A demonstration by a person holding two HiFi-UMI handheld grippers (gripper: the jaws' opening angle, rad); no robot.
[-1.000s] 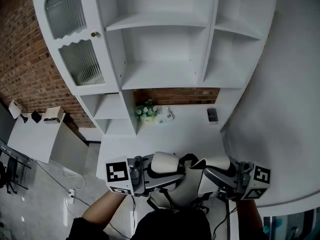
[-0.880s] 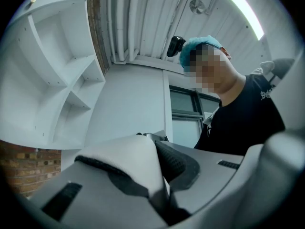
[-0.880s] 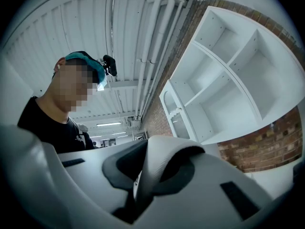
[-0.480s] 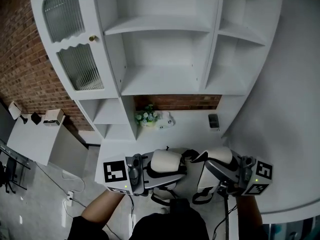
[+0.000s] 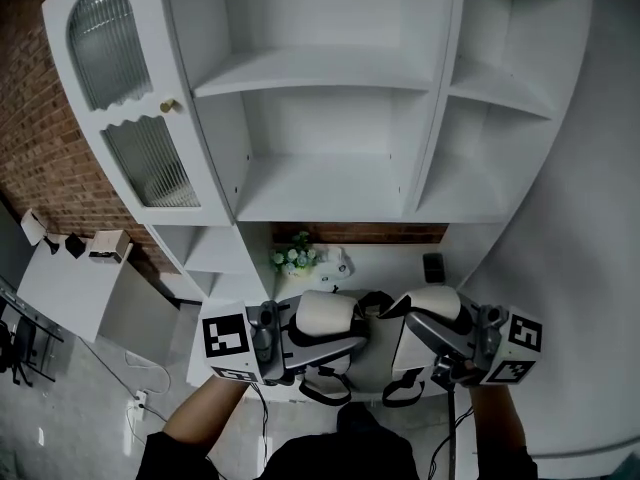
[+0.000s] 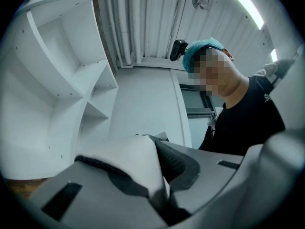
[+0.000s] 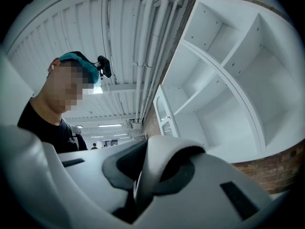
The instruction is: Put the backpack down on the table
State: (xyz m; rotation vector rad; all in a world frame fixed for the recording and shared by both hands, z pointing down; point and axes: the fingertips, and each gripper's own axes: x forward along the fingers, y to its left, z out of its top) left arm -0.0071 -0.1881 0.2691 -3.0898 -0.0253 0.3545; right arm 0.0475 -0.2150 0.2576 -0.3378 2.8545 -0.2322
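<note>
The backpack shows only as two white padded shoulder straps and black webbing loops [image 5: 322,392] hanging under them; its body is hidden. My left gripper [image 5: 345,342] is shut on the left strap [image 5: 324,313], which fills the left gripper view as a white pad [image 6: 127,160] pinched between the grey fingers [image 6: 71,199]. My right gripper [image 5: 415,336] is shut on the right strap [image 5: 437,304], seen folded over the jaws [image 7: 164,157] in the right gripper view. Both grippers hover side by side at the near edge of the white table [image 5: 385,266].
A white shelf unit [image 5: 320,118] with a glass-fronted door [image 5: 130,118] rises behind the table. On the table stand a small flower pot [image 5: 295,259], a white object [image 5: 340,262] and a dark device [image 5: 433,267]. A low white side table [image 5: 70,283] is at left.
Both grippers, still holding the straps, have moved up and forward toward the table. The shelves now look nearer and larger.
</note>
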